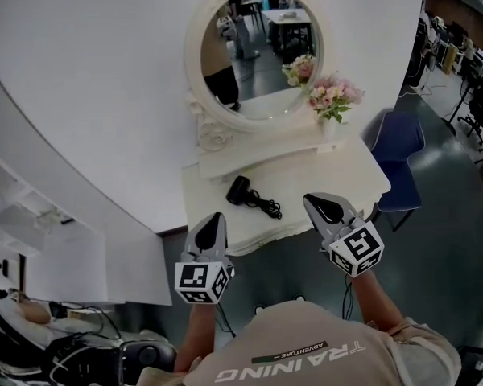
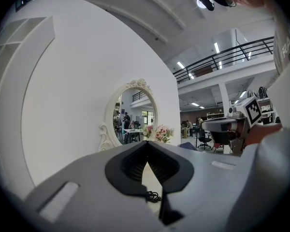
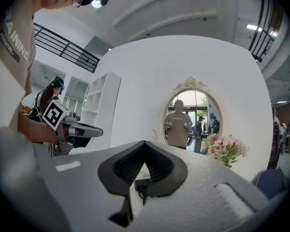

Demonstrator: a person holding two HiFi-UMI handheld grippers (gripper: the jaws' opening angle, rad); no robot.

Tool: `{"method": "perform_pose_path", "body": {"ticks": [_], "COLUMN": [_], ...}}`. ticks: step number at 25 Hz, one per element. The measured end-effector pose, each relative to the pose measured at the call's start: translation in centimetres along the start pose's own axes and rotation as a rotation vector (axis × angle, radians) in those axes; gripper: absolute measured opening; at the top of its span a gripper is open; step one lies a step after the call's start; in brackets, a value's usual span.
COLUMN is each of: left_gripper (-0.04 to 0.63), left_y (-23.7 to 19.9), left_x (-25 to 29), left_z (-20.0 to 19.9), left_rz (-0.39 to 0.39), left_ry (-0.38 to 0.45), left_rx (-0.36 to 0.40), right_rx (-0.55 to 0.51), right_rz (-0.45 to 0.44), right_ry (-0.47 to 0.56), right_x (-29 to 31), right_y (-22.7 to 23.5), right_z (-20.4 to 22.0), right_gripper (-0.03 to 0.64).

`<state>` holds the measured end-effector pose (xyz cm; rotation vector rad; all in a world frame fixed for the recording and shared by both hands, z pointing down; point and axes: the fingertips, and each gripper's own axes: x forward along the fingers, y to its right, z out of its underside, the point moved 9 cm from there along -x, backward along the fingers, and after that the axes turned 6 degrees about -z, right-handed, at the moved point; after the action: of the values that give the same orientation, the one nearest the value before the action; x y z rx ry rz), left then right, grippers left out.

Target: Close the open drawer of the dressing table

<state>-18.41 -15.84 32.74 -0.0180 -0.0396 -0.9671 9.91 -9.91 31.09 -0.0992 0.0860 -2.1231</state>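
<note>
The white dressing table [image 1: 346, 179] stands against a curved white wall, with an oval mirror [image 1: 258, 51] and pink flowers [image 1: 334, 96] on it. A black hair dryer [image 1: 240, 190] with its cord lies on the tabletop. I cannot make out a drawer front from above. My left gripper [image 1: 217, 217] hovers at the table's near left edge and is shut and empty. My right gripper [image 1: 315, 203] hangs over the near right edge, also shut and empty. In the left gripper view the jaws [image 2: 146, 146] meet at the tip. The right gripper view shows the same [image 3: 144, 146], with the dryer [image 3: 142, 183] in the gap beneath them.
A blue chair [image 1: 398, 147] stands right of the table. White shelving [image 1: 32, 240] sits at the left, with a cluttered area and a person [image 1: 24, 312] below it. Grey floor lies between me and the table.
</note>
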Motion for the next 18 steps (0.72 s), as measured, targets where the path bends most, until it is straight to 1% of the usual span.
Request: {"method": "perform_pose_path", "body": {"ticks": [3,6,10,11,14,18], "left_gripper": [0.018,0.018,0.018,0.018,0.018,0.018], "left_y": [0.4,0.5,1.1,1.2,1.4,0.7], "left_x": [0.0,-0.1,-0.3,-0.2,0.0,0.2], "left_z": [0.6,0.8,1.2,1.4,1.9,2.7], "left_rz": [-0.006,-0.009,-0.046,-0.044,-0.014,-0.001], "left_ry": [-0.012,-0.011,-0.015,-0.016,-0.014,-0.017], "left_rx": [-0.005,0.012,0.117,0.115,0.033,-0.080], "right_rx": [0.010,0.014,0.012,0.012,0.007,0.011], "right_rz": [-0.007,-0.011,-0.028,-0.031,-0.030,-0.020], "right_ry": [-0.004,0.006,0.009,0.012,0.020,0.012], "right_x": [-0.1,0.2,0.5,0.6,0.5,0.7], "right_y": [0.3,0.4,0.3,0.3,0.2,0.2], "right_z": [0.2,0.4,0.6,0.5,0.1,0.6], "right_gripper": [0.002,0.002,0.002,0.002,0.002,0.002]}}
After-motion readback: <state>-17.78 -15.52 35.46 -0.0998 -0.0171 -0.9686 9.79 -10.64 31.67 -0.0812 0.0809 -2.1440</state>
